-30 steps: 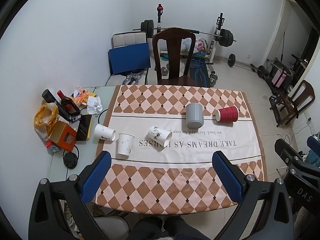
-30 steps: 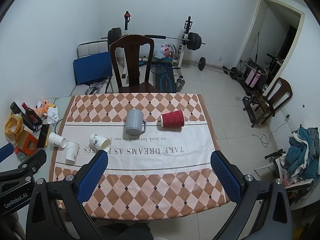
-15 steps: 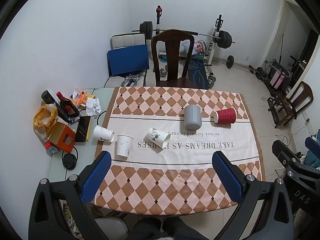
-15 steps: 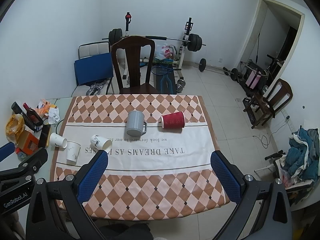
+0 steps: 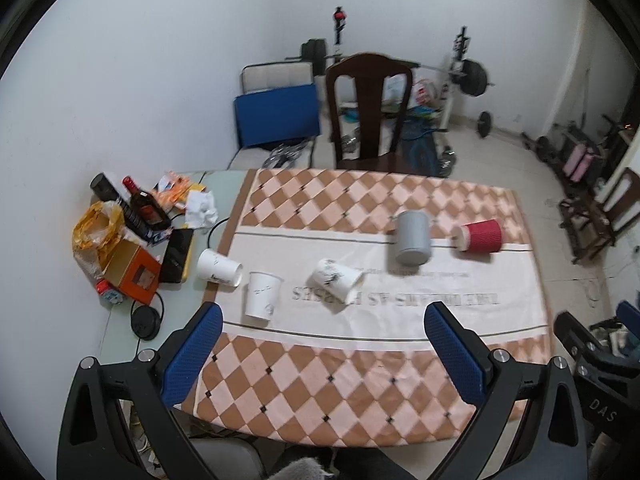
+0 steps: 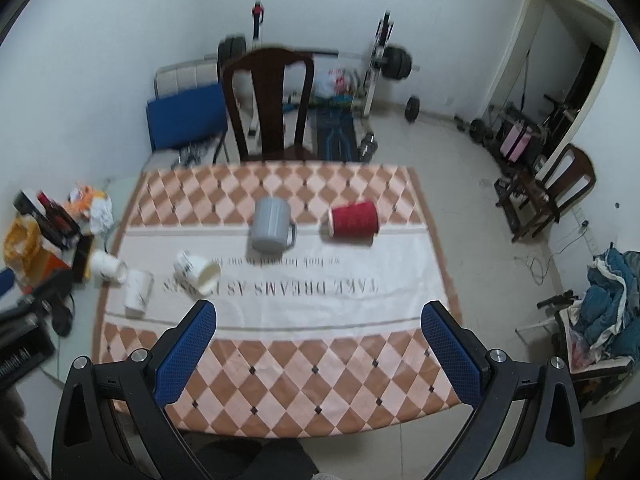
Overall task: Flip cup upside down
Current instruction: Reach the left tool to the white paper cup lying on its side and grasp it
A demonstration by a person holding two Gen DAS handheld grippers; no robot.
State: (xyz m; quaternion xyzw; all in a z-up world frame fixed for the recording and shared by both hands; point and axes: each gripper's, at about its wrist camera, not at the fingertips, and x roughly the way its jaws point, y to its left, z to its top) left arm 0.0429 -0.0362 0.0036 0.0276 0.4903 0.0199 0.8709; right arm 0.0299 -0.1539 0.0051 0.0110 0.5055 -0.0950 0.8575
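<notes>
Several cups are on the checked tablecloth point(image 5: 360, 376). A grey mug point(image 5: 413, 233) stands mouth down; it also shows in the right wrist view point(image 6: 273, 224). A red ribbed cup point(image 5: 478, 235) point(image 6: 353, 219) lies on its side. A white printed cup point(image 5: 335, 274) point(image 6: 197, 271) lies on its side. A white paper cup point(image 5: 262, 294) point(image 6: 138, 293) stands upright. Another white cup point(image 5: 218, 267) point(image 6: 107, 267) lies on its side at the cloth's left edge. My left gripper point(image 5: 322, 350) and right gripper point(image 6: 318, 346) are open and empty, held high above the table's near edge.
Clutter sits at the table's left end: a wine bottle point(image 5: 142, 200), an orange box point(image 5: 134, 272), a yellow bag point(image 5: 94, 224), crumpled tissue point(image 5: 202, 208). A dark wooden chair point(image 5: 368, 108) stands behind the table. Gym weights and another chair point(image 6: 560, 188) are beyond.
Both grippers have shifted and the views are now blurred; the table sits slightly differently in each view. The cups have not moved. Both grippers stay open.
</notes>
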